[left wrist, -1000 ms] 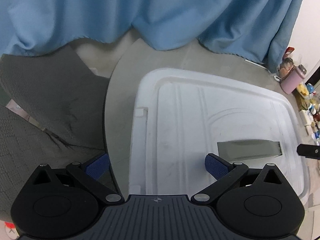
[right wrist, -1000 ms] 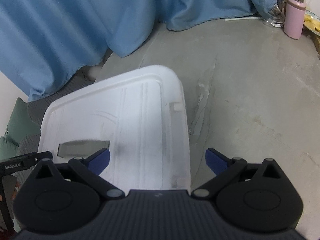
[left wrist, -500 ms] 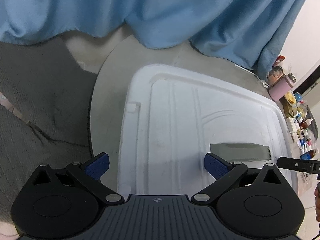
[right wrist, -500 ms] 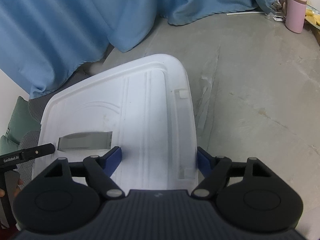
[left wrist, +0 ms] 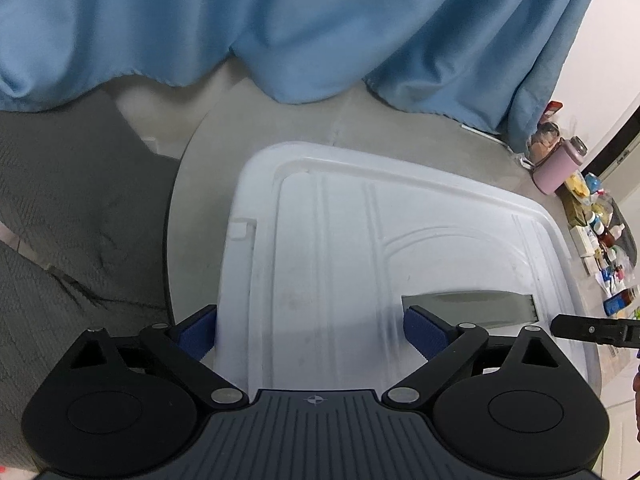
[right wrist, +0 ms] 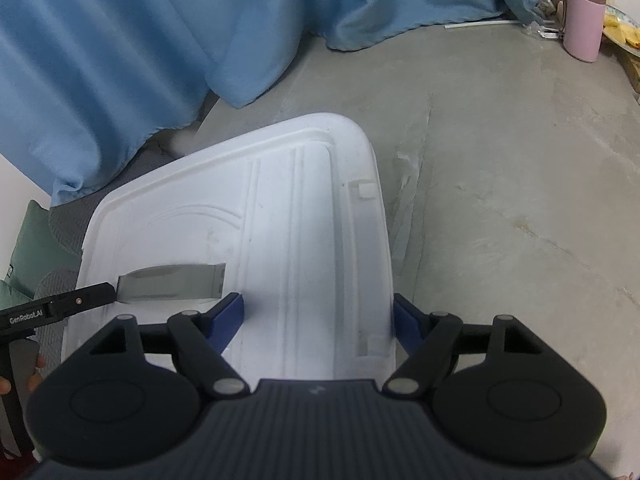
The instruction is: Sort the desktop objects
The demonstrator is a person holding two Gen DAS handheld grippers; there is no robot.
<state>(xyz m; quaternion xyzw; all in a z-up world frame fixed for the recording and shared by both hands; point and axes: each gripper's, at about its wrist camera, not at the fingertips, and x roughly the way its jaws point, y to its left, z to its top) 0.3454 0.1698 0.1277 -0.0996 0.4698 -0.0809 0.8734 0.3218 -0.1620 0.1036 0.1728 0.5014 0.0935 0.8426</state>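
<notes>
Both grippers have closed in on the white ribbed plastic storage-box lid (left wrist: 360,260), each now straddling a long edge of it on the grey round table (right wrist: 500,200).

The left gripper (left wrist: 312,334) and right gripper (right wrist: 318,324) stand wide open, holding nothing; the lid fills lower centre of both frames, long axis running away from the cameras, equally near each hand. A pink flask (right wrist: 582,20) waits upper right.

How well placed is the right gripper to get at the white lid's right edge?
Probably well: the right gripper is open, its fingers straddling the right edge of the white lid, with nothing visible in between.
</notes>
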